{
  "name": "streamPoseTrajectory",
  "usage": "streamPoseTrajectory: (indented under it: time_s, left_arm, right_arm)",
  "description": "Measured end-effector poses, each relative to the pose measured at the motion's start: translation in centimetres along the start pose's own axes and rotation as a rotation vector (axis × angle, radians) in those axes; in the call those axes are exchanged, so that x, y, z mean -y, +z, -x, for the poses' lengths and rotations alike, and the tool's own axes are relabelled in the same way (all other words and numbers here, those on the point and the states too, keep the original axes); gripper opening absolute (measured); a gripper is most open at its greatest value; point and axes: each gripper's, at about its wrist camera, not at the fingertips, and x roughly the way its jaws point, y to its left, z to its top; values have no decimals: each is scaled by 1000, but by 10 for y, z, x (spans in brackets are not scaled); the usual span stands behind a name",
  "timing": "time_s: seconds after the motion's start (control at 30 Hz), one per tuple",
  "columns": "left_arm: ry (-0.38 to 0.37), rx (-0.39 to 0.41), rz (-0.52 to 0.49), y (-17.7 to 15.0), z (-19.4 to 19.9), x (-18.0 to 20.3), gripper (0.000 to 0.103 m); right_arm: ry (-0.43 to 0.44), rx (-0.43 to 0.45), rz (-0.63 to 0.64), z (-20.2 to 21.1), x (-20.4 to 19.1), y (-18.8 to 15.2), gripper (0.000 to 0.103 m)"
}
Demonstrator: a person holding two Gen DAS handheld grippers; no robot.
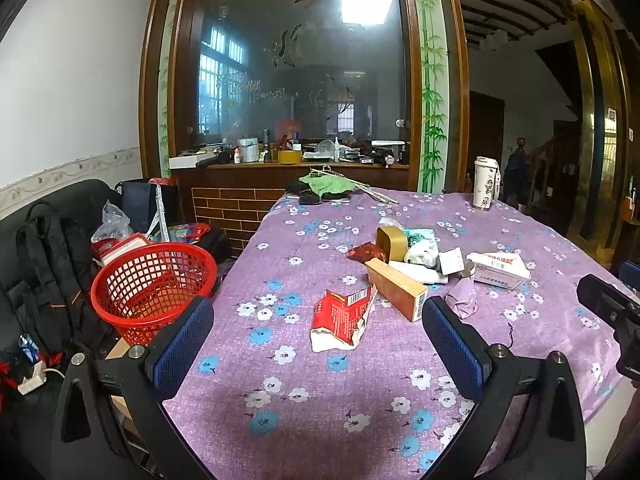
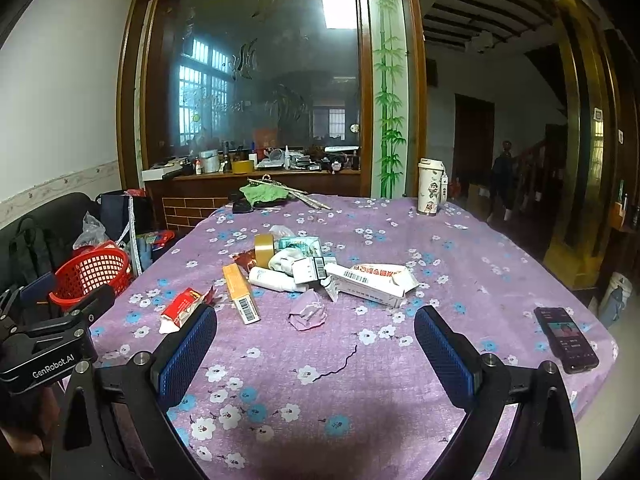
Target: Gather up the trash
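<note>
Trash lies in a pile on the purple floral tablecloth (image 1: 304, 400): a torn red packet (image 1: 342, 318), an orange box (image 1: 396, 288), a crumpled purple paper (image 1: 464, 300), a white carton (image 1: 500, 270), a tape roll (image 1: 392, 242). A red mesh basket (image 1: 150, 284) stands left of the table. My left gripper (image 1: 318, 344) is open and empty, just short of the red packet. My right gripper (image 2: 316, 354) is open and empty, short of the purple paper (image 2: 308, 314) and the white carton (image 2: 372, 282). The basket also shows in the right wrist view (image 2: 90, 276).
A phone (image 2: 566, 338) lies at the table's right edge. A white tumbler (image 2: 430, 192) and a green cloth (image 2: 264, 194) are at the far side. A black thread (image 2: 340, 364) lies on the cloth. A backpack (image 1: 44, 264) and bags sit on the sofa at left.
</note>
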Motion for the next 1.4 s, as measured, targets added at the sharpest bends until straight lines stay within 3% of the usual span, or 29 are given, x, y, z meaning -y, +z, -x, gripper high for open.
streamPoseTrajectory:
  time_s: [0.93,1.07,1.17,1.33,1.4]
  left_arm:
    - [-10,-30,6,-2,-5,-1,103]
    - [-28,-104,38,2,-22,-14,103]
    - [-45,-184,48,2,-44,-26,103]
    - [-97,-289,82,1,-78,-37,103]
    - [-129,-323,88,2,-91,-34,98]
  right_arm:
    - [43,-49,-8,-8,-2,-3,101]
    - [71,-96,15,-22,-2,1,101]
    - [141,-136,24,-37,-2,6,98]
    - [251,-233,37,-69,-9,14,80]
    - [311,-282,23,-85,-13,19,74]
